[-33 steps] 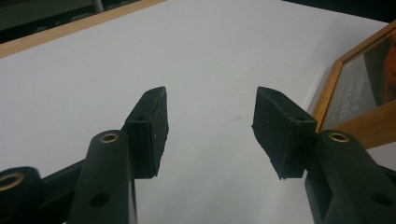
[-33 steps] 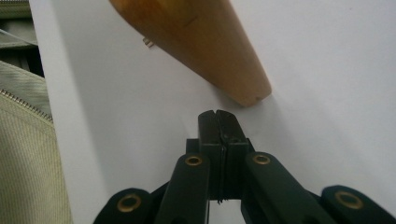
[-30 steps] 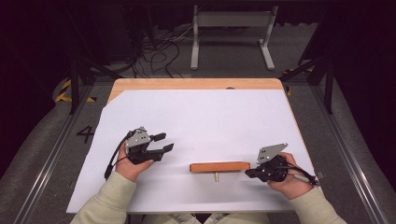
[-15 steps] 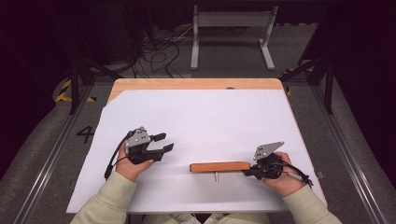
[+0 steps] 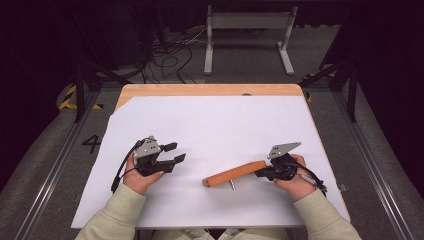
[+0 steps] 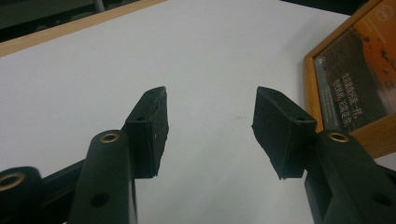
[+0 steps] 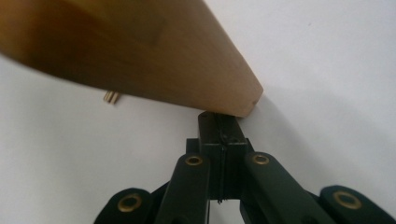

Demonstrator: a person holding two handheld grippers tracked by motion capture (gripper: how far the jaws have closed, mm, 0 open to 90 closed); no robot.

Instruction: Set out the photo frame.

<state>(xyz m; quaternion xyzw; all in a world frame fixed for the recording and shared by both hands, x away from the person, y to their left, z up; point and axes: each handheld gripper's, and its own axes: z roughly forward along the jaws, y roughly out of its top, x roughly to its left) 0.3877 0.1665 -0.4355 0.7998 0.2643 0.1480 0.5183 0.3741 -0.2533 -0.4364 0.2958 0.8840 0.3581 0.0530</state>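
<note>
Left gripper (image 6: 210, 121) gapes near a picture frame (image 6: 355, 79); right gripper (image 7: 219, 123), clenched, touches it edge-on.

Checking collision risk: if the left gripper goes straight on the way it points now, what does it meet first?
Probably nothing straight ahead: the open left gripper looks along bare white paper. The wooden frame lies to the right of that line; depth is unclear, so the right-hand jaw might clip it.

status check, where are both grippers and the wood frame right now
Left hand-held gripper open, off the sheet's left part, holding nothing. Right hand-held gripper shut, jaw tips against the frame's end. Frame angled on white sheet. Nothing in the way.
</note>
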